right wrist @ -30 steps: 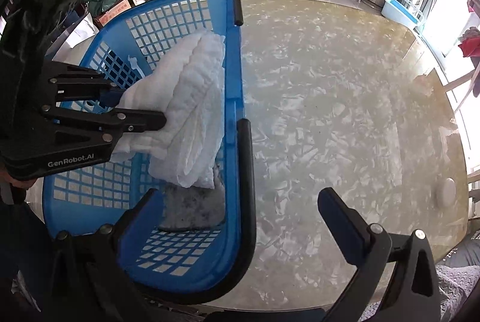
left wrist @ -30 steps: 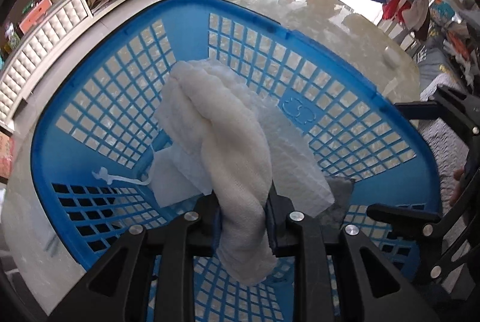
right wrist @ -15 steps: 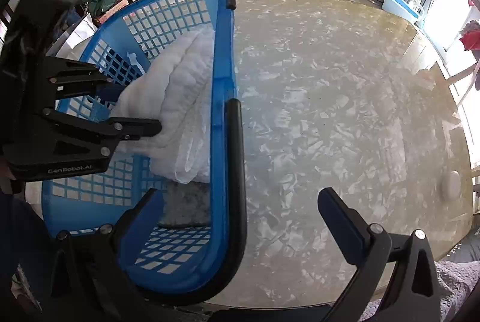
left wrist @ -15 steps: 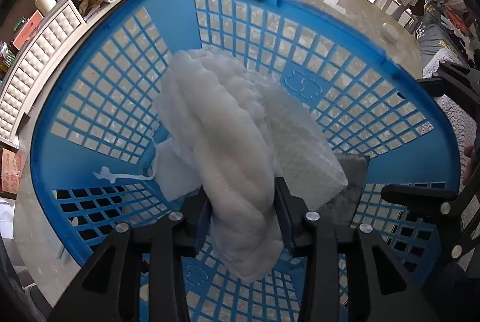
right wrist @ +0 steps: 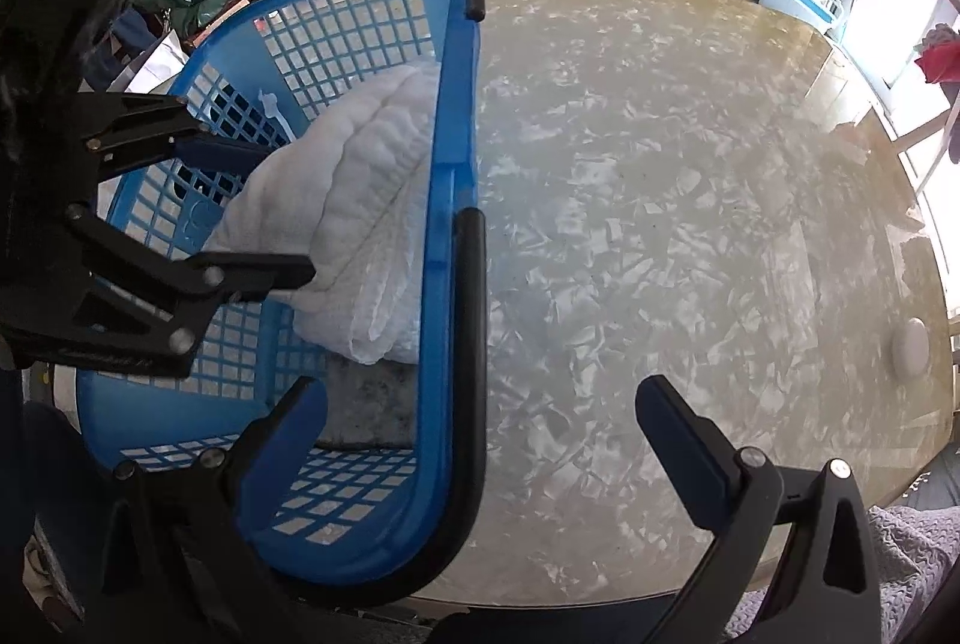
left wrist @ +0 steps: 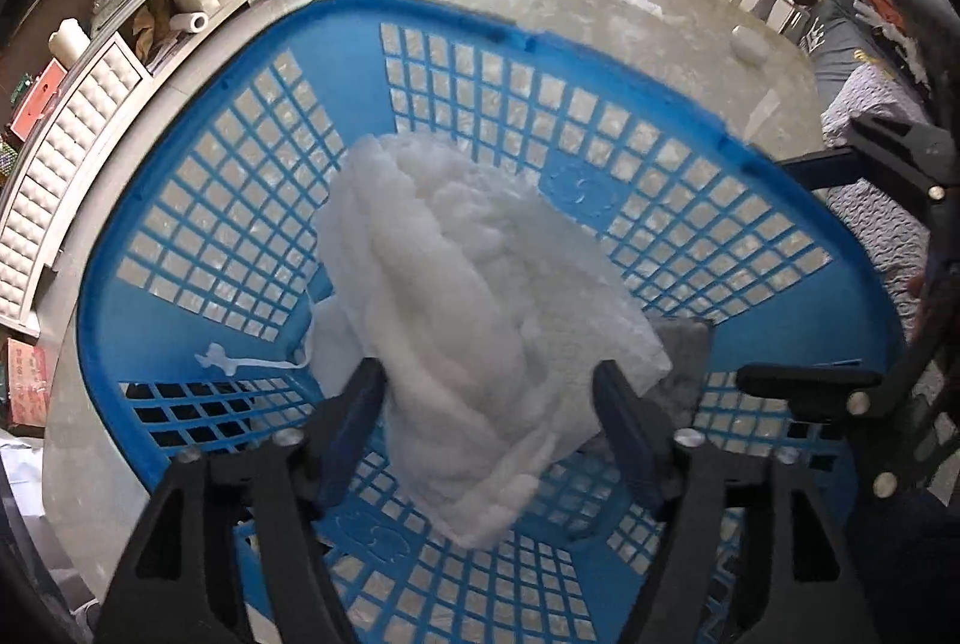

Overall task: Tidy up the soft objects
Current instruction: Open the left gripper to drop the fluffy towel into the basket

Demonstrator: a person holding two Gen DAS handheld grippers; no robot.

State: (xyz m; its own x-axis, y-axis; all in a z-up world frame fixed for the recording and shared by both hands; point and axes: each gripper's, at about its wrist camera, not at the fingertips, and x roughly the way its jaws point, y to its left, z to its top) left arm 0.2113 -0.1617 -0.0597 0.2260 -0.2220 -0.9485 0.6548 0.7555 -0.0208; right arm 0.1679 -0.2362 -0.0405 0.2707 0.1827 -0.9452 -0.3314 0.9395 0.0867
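From the left wrist camera, looking down along the left gripper (left wrist: 489, 398), a blue lattice basket (left wrist: 180, 200) fills the view on a pale marbled table (left wrist: 600, 8). A bundled white towel (left wrist: 456, 296) lies inside the basket, its near end hanging between the spread jaws. The jaws stand well apart on either side of the cloth, so the claw reads as released, though whether a finger brushes the fabric is hard to tell. A gray cloth (left wrist: 684, 350) peeks out from under the towel's right edge, and a thin white tag string (left wrist: 240, 361) trails to the towel's left on the basket floor. From the right wrist camera, the right gripper (right wrist: 480, 422) hangs wide open, grasping nothing, straddling the basket's near black-edged rim (right wrist: 471, 344), one finger inside the basket, the other out over the table. The towel (right wrist: 354, 200) rests against the basket's inner wall, with the gray cloth (right wrist: 372, 404) beneath its near end. The left gripper (right wrist: 258, 218) appears at the towel's far side, jaws parted around its end. The towel looks light, limp and loosely folded; it will likely sag and unroll if lifted by one corner, so a pinch across the thick middle of the bundle should hold best. It is neither slippery nor fragile.
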